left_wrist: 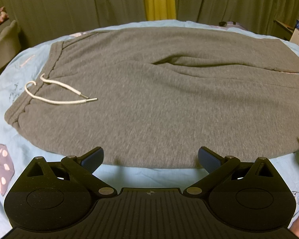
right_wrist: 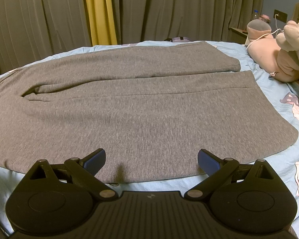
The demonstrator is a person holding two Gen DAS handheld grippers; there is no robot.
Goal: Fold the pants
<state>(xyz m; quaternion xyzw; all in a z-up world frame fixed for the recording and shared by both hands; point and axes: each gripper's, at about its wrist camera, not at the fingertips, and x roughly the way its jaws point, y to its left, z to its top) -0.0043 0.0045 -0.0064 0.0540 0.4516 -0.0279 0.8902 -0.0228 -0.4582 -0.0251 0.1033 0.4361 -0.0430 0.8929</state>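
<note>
Dim bedroom, curtains drawn behind the bed

Grey-green curtains (right_wrist: 169, 12) with one yellow panel (right_wrist: 99, 12) hang behind a bed in a pale blue printed sheet (left_wrist: 16, 63). Pink plush toys (right_wrist: 279, 59) lie at its right end, near a bottle (right_wrist: 255, 15) and a wall socket (right_wrist: 280, 15).

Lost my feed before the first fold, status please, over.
Left gripper and right gripper: jaws open, empty, at near edge. Pants flat on bed, unfolded. Drawstring loose on top.

The gray pants (left_wrist: 159, 91) lie flat on the blue bed sheet (left_wrist: 16, 63). The left gripper (left_wrist: 150, 157) is wide open by their near edge.
</note>
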